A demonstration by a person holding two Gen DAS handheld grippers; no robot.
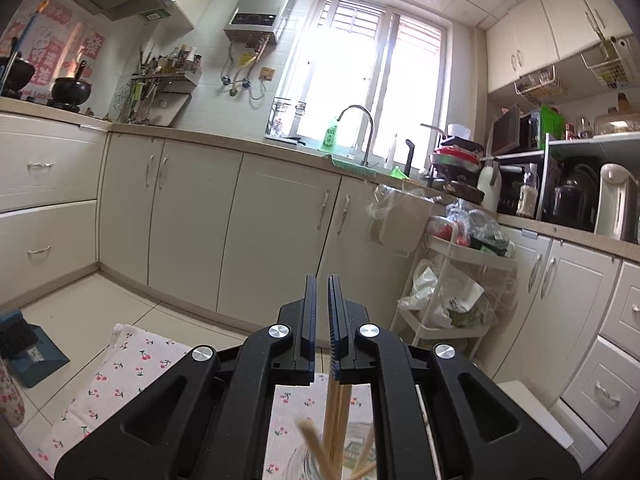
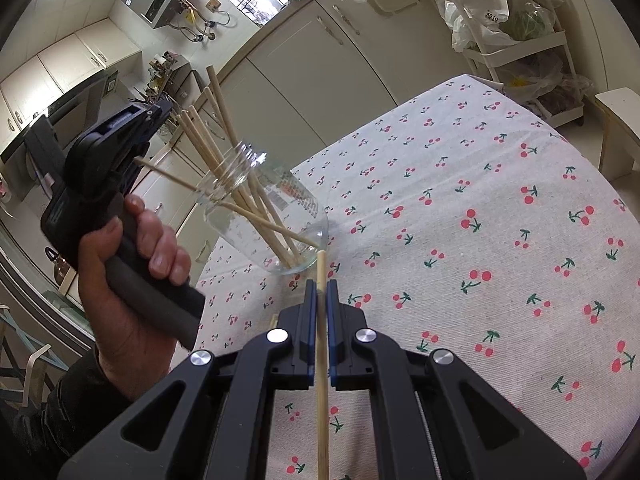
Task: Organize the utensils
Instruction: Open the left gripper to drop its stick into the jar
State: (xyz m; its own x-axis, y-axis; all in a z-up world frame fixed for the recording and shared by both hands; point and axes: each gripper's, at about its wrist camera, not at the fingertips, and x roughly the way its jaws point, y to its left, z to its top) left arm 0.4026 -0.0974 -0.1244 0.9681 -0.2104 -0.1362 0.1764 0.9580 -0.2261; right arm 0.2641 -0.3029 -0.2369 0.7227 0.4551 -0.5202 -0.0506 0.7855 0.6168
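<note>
A clear glass jar (image 2: 276, 216) stands on the cherry-print tablecloth (image 2: 460, 208) and holds several wooden chopsticks (image 2: 224, 160). My right gripper (image 2: 320, 286) is shut on one wooden chopstick (image 2: 321, 380), just in front of the jar's base. My left gripper (image 2: 160, 110) is held in a hand to the left of the jar, above its mouth, near the chopstick tops. In the left wrist view the left gripper (image 1: 322, 280) is nearly shut with nothing between its fingertips; the jar rim (image 1: 360, 440) and chopstick ends (image 1: 336, 420) show below it.
Kitchen cabinets (image 1: 192, 216) and a sink counter (image 1: 352, 160) lie beyond the table. A white trolley (image 1: 460, 280) with bags stands at the right. A white stool (image 2: 620, 120) is by the table's far right edge.
</note>
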